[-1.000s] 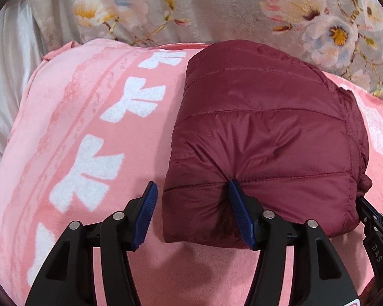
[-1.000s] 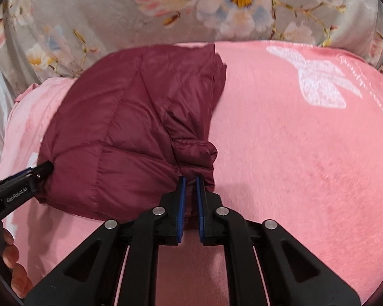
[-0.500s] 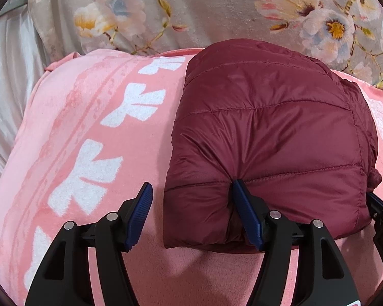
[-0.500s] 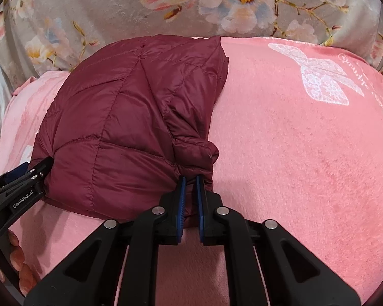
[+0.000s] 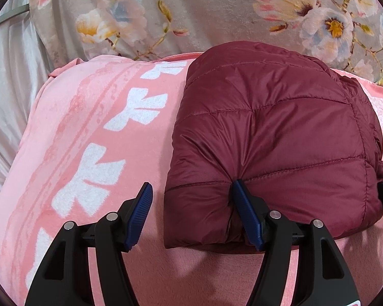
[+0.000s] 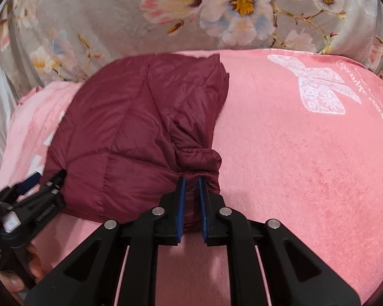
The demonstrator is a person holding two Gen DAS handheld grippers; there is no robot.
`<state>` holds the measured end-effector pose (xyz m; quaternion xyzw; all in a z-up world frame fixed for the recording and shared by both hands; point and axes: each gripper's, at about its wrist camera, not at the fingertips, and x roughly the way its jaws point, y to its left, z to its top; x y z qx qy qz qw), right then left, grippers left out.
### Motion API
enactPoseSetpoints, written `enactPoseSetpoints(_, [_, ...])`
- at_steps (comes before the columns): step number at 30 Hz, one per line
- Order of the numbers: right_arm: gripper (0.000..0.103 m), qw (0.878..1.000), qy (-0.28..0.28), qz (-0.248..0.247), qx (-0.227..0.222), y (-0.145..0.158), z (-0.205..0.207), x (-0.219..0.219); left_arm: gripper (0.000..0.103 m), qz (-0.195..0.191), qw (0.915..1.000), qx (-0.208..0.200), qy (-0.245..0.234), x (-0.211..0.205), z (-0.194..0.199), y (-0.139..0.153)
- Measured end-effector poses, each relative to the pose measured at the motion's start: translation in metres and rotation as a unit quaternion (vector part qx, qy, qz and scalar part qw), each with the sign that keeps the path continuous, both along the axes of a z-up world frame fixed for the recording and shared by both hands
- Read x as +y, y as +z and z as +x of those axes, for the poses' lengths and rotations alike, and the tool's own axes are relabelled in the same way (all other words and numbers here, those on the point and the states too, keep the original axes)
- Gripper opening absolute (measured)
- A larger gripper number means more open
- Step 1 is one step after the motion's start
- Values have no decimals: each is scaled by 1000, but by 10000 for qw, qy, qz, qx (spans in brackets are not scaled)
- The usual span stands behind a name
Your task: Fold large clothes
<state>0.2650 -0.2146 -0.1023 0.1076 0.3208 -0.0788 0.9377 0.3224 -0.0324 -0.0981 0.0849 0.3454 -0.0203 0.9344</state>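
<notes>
A maroon quilted puffer jacket (image 5: 273, 140) lies folded into a compact bundle on a pink blanket (image 5: 89, 132); it also shows in the right wrist view (image 6: 140, 132). My left gripper (image 5: 192, 193) is open at the bundle's near left corner: the right finger presses into the near edge, the left finger stands over bare blanket. My right gripper (image 6: 191, 186) is shut on the jacket's near right corner, with fabric pinched between the pads. The left gripper also shows at the left in the right wrist view (image 6: 33, 193).
The pink blanket (image 6: 306, 165) with white bow prints spreads wide to the right of the jacket. A grey floral cover (image 5: 217, 12) rises behind it. Pale satin sheet (image 5: 10, 76) lies at the far left.
Both grippers have pulled back and lifted slightly, so the jacket bundle sits a little farther away. The left gripper stays open, the right stays shut on the corner.
</notes>
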Motion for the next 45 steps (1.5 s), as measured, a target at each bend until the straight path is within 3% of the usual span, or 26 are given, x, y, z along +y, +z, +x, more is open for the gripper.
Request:
enactPoseSetpoints(7, [9,9998,32,-121,166,-7,7,2,65,50,10000,-64,1,-2,-1,0])
enactPoseSetpoints(11, [12,9995,-58,-304,107,-1,-7,6,65,-131,9998,-120,-5,4,-5,4])
enactPoseSetpoints(13, [29,9993,-71,-366,-61,4,-33,10,65,-271,9995,-136,15,10,-17,7])
enactPoseSetpoints(14, [47,9992,-70,-364,-115,4,-45,11,65,-338,9993,-144,23,13,-24,8])
enactPoseSetpoints(15, [56,9992,-79,-334,-189,4,-65,12,65,-349,9993,-156,24,15,-36,8])
enactPoseSetpoints(20, [61,9992,-236,-298,-117,-12,-125,19,65,-121,9994,-157,-279,10,-96,0])
enactPoseSetpoints(24, [79,9987,-346,-293,-231,-14,-158,24,73,-84,9987,-310,-392,9,-136,-1])
enactPoseSetpoints(29, [90,9977,-344,-466,-358,-15,-183,37,78,-27,9985,-392,-376,9,-169,-3])
enactPoseSetpoints(34, [93,9969,-357,-557,-434,-14,-192,44,81,-30,9985,-476,-266,14,-185,-3])
enactPoseSetpoints(45, [95,9968,-385,-620,-335,-18,-190,49,83,-83,9990,-385,-201,19,-183,-8])
